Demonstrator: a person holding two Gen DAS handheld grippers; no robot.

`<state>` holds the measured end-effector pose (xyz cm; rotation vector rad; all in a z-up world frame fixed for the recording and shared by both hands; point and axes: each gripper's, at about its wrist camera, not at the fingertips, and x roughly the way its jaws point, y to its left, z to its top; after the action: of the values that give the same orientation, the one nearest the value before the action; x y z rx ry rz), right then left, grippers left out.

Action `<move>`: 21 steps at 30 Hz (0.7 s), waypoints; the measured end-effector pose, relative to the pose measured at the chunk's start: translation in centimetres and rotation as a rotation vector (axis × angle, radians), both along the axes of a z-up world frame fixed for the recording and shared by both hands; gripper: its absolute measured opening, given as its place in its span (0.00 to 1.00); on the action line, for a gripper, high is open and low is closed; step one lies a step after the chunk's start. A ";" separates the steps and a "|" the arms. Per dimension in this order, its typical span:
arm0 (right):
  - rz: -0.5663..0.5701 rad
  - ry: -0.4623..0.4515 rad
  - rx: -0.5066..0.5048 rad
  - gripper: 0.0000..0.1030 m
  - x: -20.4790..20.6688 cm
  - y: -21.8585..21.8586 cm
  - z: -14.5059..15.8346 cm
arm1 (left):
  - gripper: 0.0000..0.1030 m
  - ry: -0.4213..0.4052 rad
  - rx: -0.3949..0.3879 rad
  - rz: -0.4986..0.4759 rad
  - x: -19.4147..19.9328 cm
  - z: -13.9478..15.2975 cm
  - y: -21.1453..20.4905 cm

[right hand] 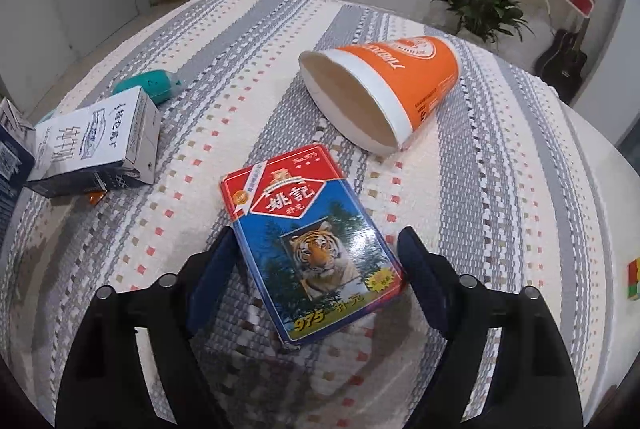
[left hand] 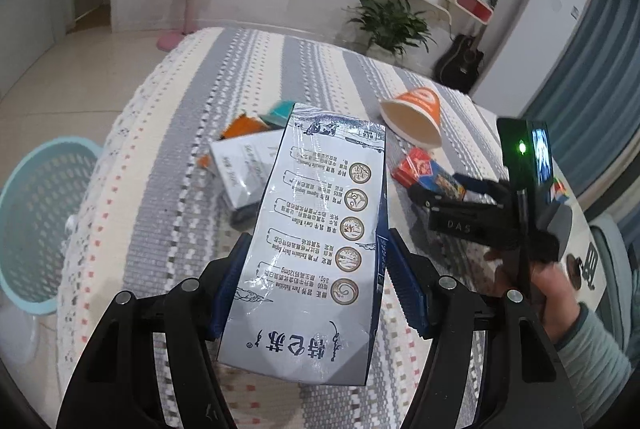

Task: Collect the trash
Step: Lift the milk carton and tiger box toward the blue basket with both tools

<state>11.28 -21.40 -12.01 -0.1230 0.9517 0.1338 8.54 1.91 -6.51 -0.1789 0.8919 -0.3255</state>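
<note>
two pieces of trash are in hand at once, and we judge the step as carrying one while lining up on the next. largest first: the teal basket [left hand: 38, 225] stands on the floor just past the table's edge, off to the left in the left wrist view, so our next move with the milk carton [left hand: 316, 241] calls for swinging that way and letting go over the rim. our left gripper [left hand: 316, 281] is clamped on the carton's sides, jaws fairly wide, its long axis running away from us along the fingers, lifted clear of the striped cloth [left hand: 168, 157]. our right gripper [right hand: 316, 269] stands open astride the card box [right hand: 312, 253], pads not pressing; the box lies flat, long axis angled up-left, so we need to close squarely.
</note>
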 end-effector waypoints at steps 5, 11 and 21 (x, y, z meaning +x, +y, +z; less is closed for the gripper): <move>0.000 -0.081 0.045 0.61 -1.9 1.0 2.4 | 0.62 -0.050 -0.016 0.072 -0.5 2.2 2.5; 0.091 -0.286 0.068 0.60 -5.0 5.9 11.2 | 0.62 -0.168 -0.038 0.198 -1.4 7.4 8.1; 0.337 -0.405 0.179 0.61 -4.5 21.4 18.3 | 0.62 -0.314 0.090 0.527 -3.1 12.6 20.0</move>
<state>6.77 0.02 6.30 -0.1376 0.5054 0.4856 5.41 21.90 6.08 -0.2633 0.5203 0.1750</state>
